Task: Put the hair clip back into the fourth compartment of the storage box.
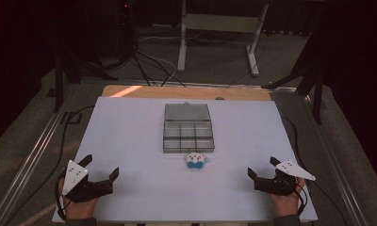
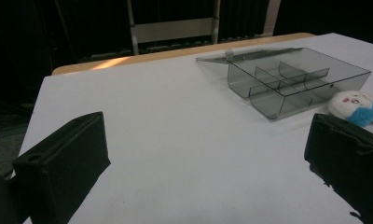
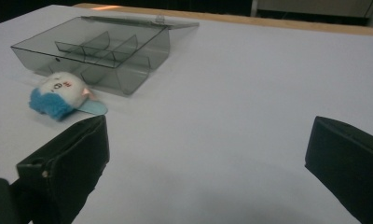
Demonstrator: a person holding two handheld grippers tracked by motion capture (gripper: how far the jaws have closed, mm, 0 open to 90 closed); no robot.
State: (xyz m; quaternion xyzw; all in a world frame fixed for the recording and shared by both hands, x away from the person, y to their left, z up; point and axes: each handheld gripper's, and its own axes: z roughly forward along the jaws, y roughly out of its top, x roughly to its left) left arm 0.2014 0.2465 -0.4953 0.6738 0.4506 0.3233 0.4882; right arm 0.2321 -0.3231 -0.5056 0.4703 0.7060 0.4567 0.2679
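White table (image 1: 130, 141) throughout; at 8 o'clock, left gripper (image 1: 103, 174), jaws wide and empty, resting near the front edge; at centre, smoky clear compartment box (image 1: 188, 135), lid laid back toward 12; just beside its near wall, toward 6, small white-and-blue plush toy (image 1: 196, 160); at 4 o'clock, right gripper (image 1: 262, 167), likewise spread wide, gripping nothing
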